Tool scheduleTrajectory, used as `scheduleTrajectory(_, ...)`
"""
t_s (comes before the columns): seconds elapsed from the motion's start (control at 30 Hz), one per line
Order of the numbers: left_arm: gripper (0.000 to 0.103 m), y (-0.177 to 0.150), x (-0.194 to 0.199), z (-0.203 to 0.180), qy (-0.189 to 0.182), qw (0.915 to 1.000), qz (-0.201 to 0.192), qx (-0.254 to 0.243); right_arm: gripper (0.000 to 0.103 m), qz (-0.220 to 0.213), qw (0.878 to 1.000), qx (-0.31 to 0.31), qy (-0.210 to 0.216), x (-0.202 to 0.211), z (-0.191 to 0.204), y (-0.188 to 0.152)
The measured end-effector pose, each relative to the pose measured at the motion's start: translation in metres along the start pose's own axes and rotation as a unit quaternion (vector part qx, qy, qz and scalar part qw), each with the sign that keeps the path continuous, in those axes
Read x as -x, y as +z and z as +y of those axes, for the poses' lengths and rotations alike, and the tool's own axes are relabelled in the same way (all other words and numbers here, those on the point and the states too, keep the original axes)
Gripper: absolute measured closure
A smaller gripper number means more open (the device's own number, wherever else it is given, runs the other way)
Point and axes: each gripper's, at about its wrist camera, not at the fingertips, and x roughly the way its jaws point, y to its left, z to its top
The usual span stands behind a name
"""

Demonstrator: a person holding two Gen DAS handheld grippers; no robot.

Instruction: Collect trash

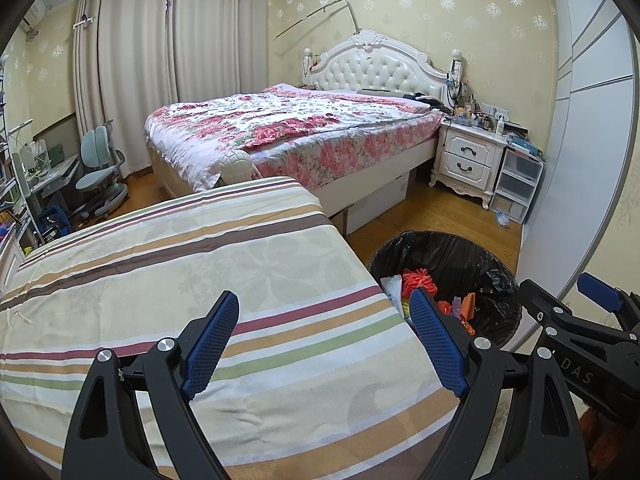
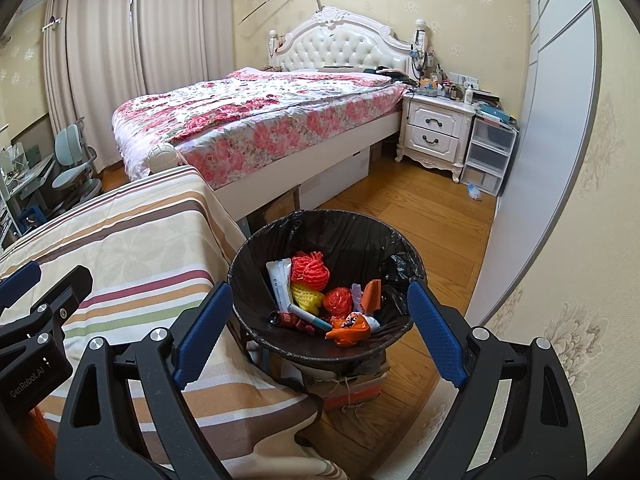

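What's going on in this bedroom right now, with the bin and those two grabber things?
A person is collecting trash with two handheld tongs. The right tongs are open and empty above the round bin with a black plastic liner, which already holds orange and yellow netting, a white packet and other scraps. The left tongs are open and empty too, over the striped beige bedspread beside the bin.

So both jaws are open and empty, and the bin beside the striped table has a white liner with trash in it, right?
Not quite: the liner is black, not white, as the right wrist view shows. The rest holds: both jaws are open and empty, and the bin beside the striped table holds trash.
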Motion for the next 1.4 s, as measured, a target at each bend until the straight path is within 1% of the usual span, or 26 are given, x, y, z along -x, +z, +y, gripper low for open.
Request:
scheduleTrajectory(0.47, 0.019, -0.006, 0.009, -0.009, 0.002, 1.0000, -0.007, -0.006, 0.016, 0.000, 1.000, 0.001, 0.000, 0.000, 0.001, 0.000)
scheduleTrajectory(0.8, 0.019, -0.007, 0.022, -0.018, 0.005, 0.9996, -0.026, -0.009, 0.016, 0.000, 1.000, 0.001, 0.000, 0.000, 0.002, 0.000)
scheduleTrajectory(1.03, 0.019, -0.003, 0.020, -0.016, 0.000, 0.9996, -0.025, -0.012, 0.016, 0.000, 1.000, 0.001, 0.000, 0.001, 0.003, -0.001)
scheduleTrajectory(1.17, 0.019, -0.003, 0.018, -0.015, 0.003, 0.9996, -0.024, -0.014, 0.016, 0.000, 1.000, 0.002, 0.000, 0.000, 0.003, -0.001)
scheduleTrajectory(1.4, 0.019, 0.000, 0.009, -0.001, 0.009, 0.9999, -0.008, -0.006, 0.016, 0.004, 1.000, 0.006, 0.002, -0.001, 0.012, -0.003)
